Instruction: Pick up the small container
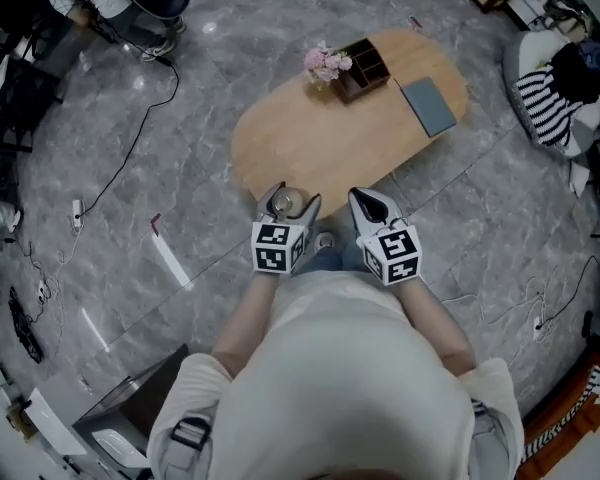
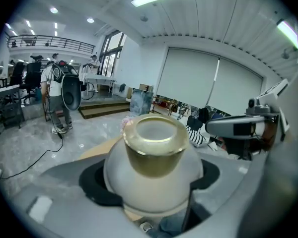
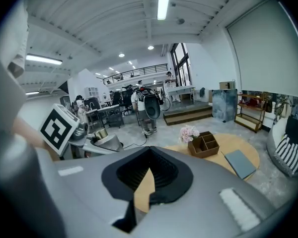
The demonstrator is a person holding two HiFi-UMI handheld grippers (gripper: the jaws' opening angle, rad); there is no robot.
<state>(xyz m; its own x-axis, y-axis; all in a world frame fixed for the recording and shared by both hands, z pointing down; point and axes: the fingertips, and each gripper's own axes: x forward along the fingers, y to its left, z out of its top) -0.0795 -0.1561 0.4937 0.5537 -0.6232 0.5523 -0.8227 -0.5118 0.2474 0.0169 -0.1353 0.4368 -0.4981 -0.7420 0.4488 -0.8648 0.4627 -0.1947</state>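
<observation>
The small container (image 1: 287, 205) is a round frosted jar with a gold neck. It fills the middle of the left gripper view (image 2: 154, 167) and stands upright. My left gripper (image 1: 292, 198) is shut on it, a black pad pressing each side of its belly, just off the near edge of the oval wooden table (image 1: 310, 153). My right gripper (image 1: 368, 204) hangs beside it to the right, shut, with nothing between its pads (image 3: 154, 175). In the right gripper view the left gripper (image 3: 97, 142) and the jar show at the left.
On the table's far end stand pink flowers (image 1: 326, 63), a wooden organiser (image 1: 363, 68) and a grey notebook (image 1: 428, 105). Cables (image 1: 130, 153) run across the marble floor at left. Striped cloth (image 1: 545, 103) lies at the right, and a box (image 1: 130, 418) sits lower left.
</observation>
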